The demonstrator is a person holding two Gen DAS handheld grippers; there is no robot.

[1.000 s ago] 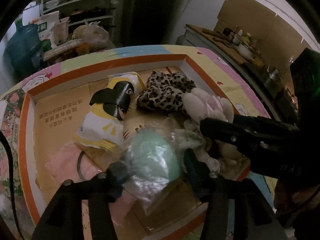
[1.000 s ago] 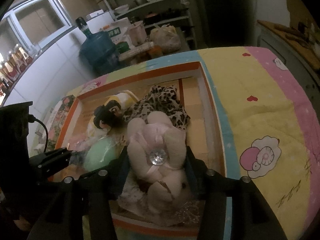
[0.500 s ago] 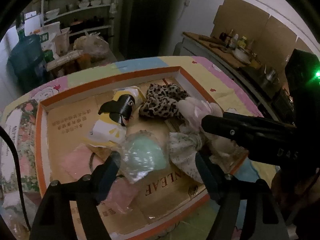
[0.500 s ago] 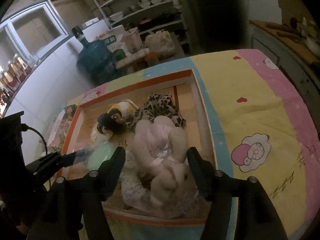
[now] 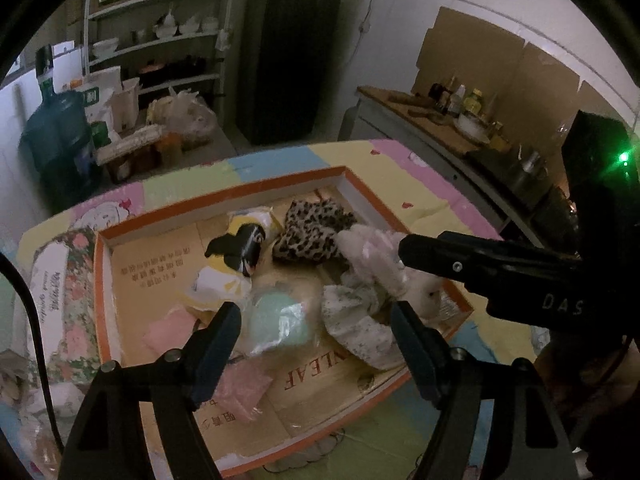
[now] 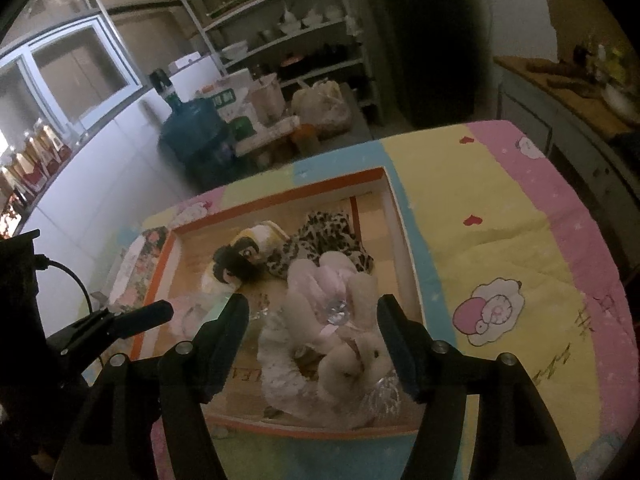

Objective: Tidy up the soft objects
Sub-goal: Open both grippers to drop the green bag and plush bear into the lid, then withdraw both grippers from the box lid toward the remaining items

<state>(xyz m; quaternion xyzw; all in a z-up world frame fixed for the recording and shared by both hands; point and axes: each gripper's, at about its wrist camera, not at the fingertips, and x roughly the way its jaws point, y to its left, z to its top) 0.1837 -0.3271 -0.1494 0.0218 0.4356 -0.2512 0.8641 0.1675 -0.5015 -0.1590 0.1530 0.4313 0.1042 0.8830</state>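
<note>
Black claws (image 5: 316, 330), silver screws, "DAS" lettering

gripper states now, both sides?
Left gripper: open, holding nothing, above the mint bag.
Right gripper: open, holding nothing, above the plush bunny.

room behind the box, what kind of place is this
Probably a home kitchen or pantry: open shelves of white crockery, a big water jug, and a counter with bottles and a bowl. The box sits on a cartoon-print cloth.
</note>
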